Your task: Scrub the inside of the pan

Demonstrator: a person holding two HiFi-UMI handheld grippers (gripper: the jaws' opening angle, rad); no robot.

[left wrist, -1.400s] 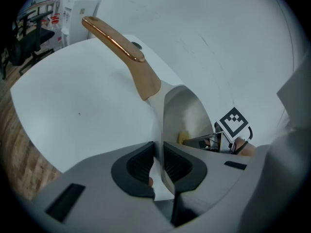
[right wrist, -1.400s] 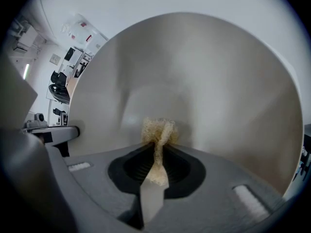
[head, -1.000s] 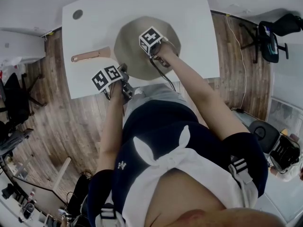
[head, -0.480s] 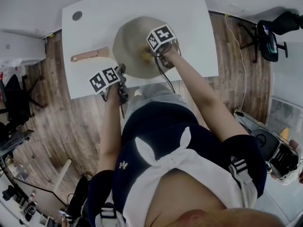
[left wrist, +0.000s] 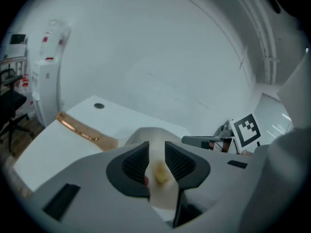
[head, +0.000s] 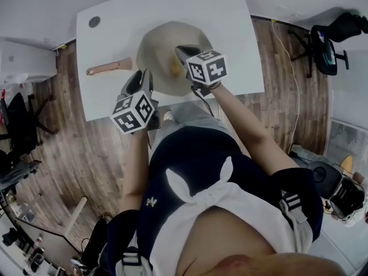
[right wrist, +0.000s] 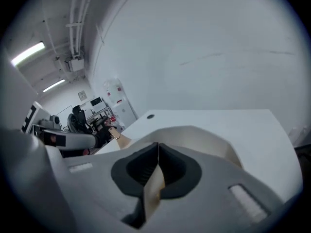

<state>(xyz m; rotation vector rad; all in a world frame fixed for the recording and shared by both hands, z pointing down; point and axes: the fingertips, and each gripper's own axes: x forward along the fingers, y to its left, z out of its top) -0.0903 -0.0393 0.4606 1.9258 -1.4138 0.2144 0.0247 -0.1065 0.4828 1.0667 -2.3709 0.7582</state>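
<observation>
Beige pan [head: 163, 42], copper handle [head: 108, 68], yellow sponge [head: 175, 66], white table [head: 121, 19].

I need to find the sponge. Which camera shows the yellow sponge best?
The head view: the sponge lies loose inside the pan, seen from above. The left gripper view shows it only as a blurred yellow spot past open jaws. The right gripper view does not show it.

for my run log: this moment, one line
round beige pan on white table | yellow sponge lying in pan | left gripper jaws just opened, empty | right gripper shut, empty
</observation>
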